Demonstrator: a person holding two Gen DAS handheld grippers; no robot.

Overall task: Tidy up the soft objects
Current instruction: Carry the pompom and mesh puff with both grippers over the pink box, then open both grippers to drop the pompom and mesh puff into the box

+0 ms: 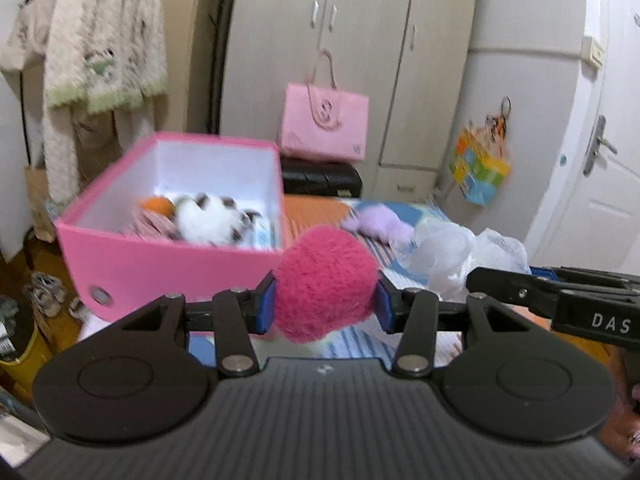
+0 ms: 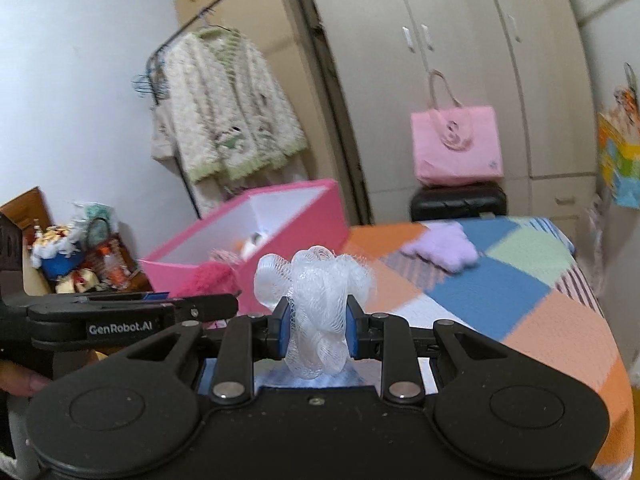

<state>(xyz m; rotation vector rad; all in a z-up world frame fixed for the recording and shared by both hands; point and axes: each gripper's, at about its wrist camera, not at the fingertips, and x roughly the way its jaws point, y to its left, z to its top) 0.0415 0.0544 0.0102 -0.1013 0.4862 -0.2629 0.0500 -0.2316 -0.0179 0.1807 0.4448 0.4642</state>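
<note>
Left wrist view: the left hand-held gripper (image 1: pixel 325 307) pinches a pink fuzzy heart-shaped plush (image 1: pixel 325 282) between its blue pads, the plush bulging above and below the fingers. Just ahead and to the left of it sits an open pink storage box (image 1: pixel 160 264) with a white interior; a white-and-brown plush (image 1: pixel 214 220), an orange piece and a striped item lie inside. The box's near right corner stands close beside the held plush. Ahead and to the right, on the patchwork bed cover (image 1: pixel 320 210), lie a lilac plush (image 1: pixel 380 224) and crumpled clear plastic bags (image 1: pixel 472 256). The right hand-held gripper (image 1: pixel 560 300) reaches in from the right edge, near the left one.

Right wrist view: the right hand-held gripper (image 2: pixel 316 332) is pressed together on a white mesh bath pouf (image 2: pixel 316 300), which stands upright between the pads and spreads out above them. To its left the other hand-held gripper carries the pink plush beside the box wall. The bed cover stretches ahead and to the right, mostly bare apart from the lilac plush, and drops off at its right edge.

Beyond the bed foot stand a black case (image 2: pixel 458 200) with a pink tote bag (image 2: pixel 456 144) on top, in front of a beige wardrobe (image 2: pixel 440 40). A fluffy cardigan (image 2: pixel 228 112) hangs on a rack behind the box. Cluttered items fill a shelf at far left.
</note>
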